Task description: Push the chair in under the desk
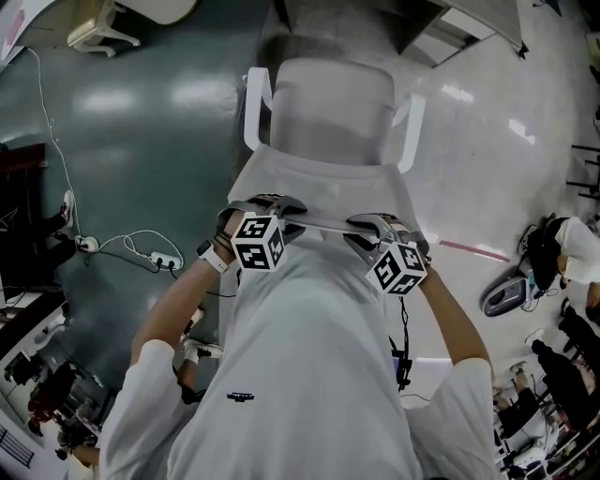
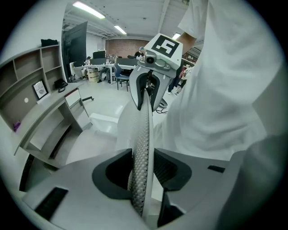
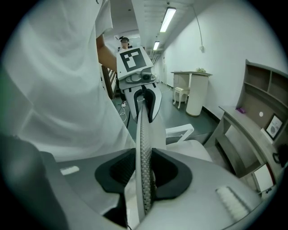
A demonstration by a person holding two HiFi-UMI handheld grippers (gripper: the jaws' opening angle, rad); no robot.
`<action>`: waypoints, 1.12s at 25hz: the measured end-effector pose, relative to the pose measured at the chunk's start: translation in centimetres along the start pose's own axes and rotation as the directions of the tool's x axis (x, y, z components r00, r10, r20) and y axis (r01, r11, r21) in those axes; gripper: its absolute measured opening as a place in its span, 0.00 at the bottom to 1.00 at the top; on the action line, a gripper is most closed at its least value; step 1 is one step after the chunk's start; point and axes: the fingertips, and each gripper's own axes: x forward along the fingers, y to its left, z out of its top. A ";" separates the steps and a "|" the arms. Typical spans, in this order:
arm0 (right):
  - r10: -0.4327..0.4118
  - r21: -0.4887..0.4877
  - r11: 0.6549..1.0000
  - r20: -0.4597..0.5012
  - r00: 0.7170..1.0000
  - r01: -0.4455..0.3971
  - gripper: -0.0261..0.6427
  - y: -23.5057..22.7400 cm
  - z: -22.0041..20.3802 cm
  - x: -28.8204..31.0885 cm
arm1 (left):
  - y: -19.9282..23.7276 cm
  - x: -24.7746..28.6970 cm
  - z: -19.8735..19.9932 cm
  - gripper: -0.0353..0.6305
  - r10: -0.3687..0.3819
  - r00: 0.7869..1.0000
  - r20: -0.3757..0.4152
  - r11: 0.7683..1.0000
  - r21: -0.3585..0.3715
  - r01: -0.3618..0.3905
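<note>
Fingers on the left gripper point(image 1: 287, 208) and the right gripper point(image 1: 364, 228) squeeze the top edge of the chair point(image 1: 328, 103) back, one on each side. The chair stands near the desk point(image 2: 42, 119), facing it.

An open-plan office: a desk point(image 2: 54, 119) under wall shelves point(image 2: 33, 74), distant workstations point(image 2: 101, 68), ceiling strip lights point(image 2: 88, 10)

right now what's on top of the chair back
The left gripper and right gripper grip the top edge of the chair back, with its mesh between their jaws. The person's shirt covers its rear side, and the base below cannot be seen.
</note>
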 end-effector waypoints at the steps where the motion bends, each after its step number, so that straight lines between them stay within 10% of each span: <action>1: -0.005 -0.003 1.000 0.001 1.000 0.005 0.21 -0.4 0.0 0.0 | 0.4 0.0 0.1 0.25 0.003 1.000 0.000 1.000 0.001 -0.003; 28: -0.089 -0.025 0.996 0.021 0.996 0.089 0.21 -14.4 1.8 -0.3 | 14.5 -1.2 2.0 0.23 0.020 1.000 -0.009 0.998 0.062 -0.020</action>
